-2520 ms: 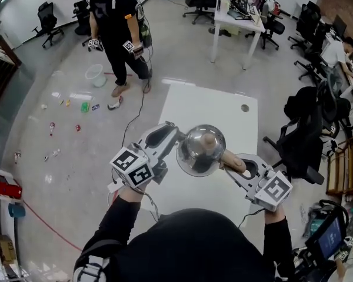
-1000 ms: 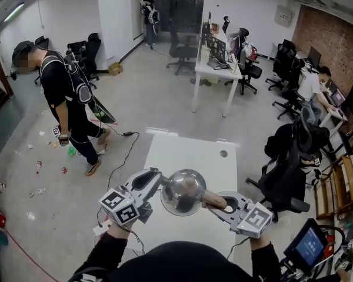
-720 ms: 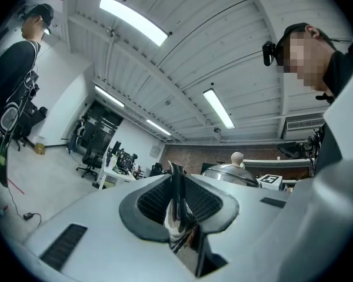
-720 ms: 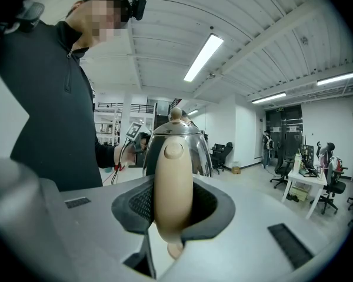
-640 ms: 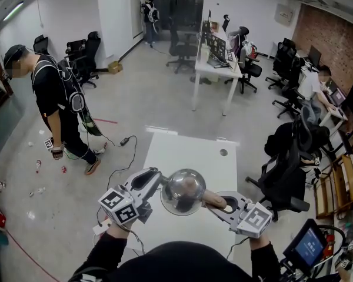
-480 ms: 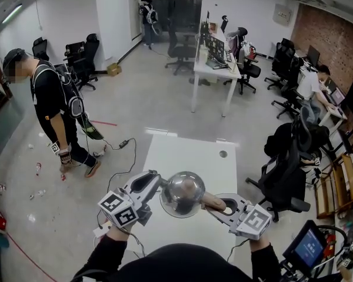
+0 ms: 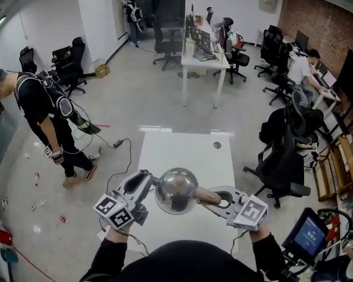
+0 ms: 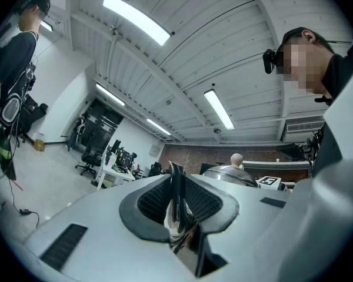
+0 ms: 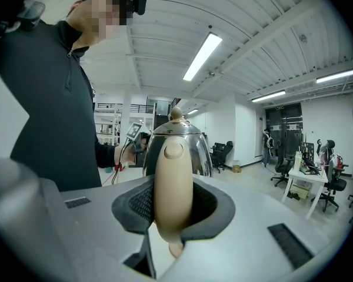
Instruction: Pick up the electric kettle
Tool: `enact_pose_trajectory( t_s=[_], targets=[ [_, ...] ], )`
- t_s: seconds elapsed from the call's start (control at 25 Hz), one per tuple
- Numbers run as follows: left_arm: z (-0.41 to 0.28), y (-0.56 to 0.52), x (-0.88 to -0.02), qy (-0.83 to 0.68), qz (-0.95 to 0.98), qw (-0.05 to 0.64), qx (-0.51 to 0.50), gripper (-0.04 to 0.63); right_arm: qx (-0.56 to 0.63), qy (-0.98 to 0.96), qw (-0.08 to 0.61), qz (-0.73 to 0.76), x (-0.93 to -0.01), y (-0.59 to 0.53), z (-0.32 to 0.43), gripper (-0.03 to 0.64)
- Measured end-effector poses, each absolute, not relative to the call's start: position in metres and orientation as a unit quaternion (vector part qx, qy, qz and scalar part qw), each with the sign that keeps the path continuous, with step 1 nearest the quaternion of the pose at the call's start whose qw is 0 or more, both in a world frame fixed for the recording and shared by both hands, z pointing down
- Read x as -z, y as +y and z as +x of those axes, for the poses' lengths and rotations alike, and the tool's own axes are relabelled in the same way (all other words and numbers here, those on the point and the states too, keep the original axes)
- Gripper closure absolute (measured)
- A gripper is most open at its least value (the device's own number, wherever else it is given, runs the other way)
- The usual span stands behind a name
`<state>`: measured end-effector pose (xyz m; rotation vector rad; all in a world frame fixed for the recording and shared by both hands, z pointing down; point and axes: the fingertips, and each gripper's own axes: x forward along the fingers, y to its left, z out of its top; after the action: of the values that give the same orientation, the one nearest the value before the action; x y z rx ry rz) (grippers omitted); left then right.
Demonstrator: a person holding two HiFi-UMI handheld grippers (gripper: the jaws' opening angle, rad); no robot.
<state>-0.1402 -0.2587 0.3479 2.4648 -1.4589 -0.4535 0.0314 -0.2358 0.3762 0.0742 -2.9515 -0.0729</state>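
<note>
Electric kettle (image 7: 176, 191) is up, clear of the white table (image 7: 185, 151), riding straight ahead of the right gripper (image 7: 215, 197). Its jaws are part-closed and clamped on the beige handle (image 9: 172, 181), likely to keep the body upright. The left gripper (image 8: 177, 207) sits just beside the opposite flank, pinched together on nothing, probably on standby.

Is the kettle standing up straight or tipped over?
Upright. The kettle has its lid knob pointing straight up, and the right gripper holds its handle.
</note>
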Motion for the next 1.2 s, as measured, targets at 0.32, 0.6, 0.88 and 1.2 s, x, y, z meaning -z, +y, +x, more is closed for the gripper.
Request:
enact_pose_trajectory(
  t_s=[0.32,0.6,0.88,1.2],
  targets=[
    [-0.141,-0.261,-0.345,-0.49,0.849,0.122,0.153,0.511,0.019,-0.996,0.086,0.031,-0.373,-0.235,0.031,0.518],
    [-0.143,-0.263,-0.347,-0.489,0.849,0.126,0.155,0.511,0.022,-0.995,0.088,0.03,-0.374,-0.238,0.028,0.518],
    [-0.149,-0.268,-0.351,-0.488,0.847,0.136,0.159,0.511,0.009,-0.995,0.091,0.031,-0.379,-0.243,0.022,0.518],
    [-0.151,-0.277,-0.372,-0.49,0.847,0.145,0.145,0.511,0.005,-0.995,0.093,0.033,-0.399,-0.252,0.02,0.518]
  ],
)
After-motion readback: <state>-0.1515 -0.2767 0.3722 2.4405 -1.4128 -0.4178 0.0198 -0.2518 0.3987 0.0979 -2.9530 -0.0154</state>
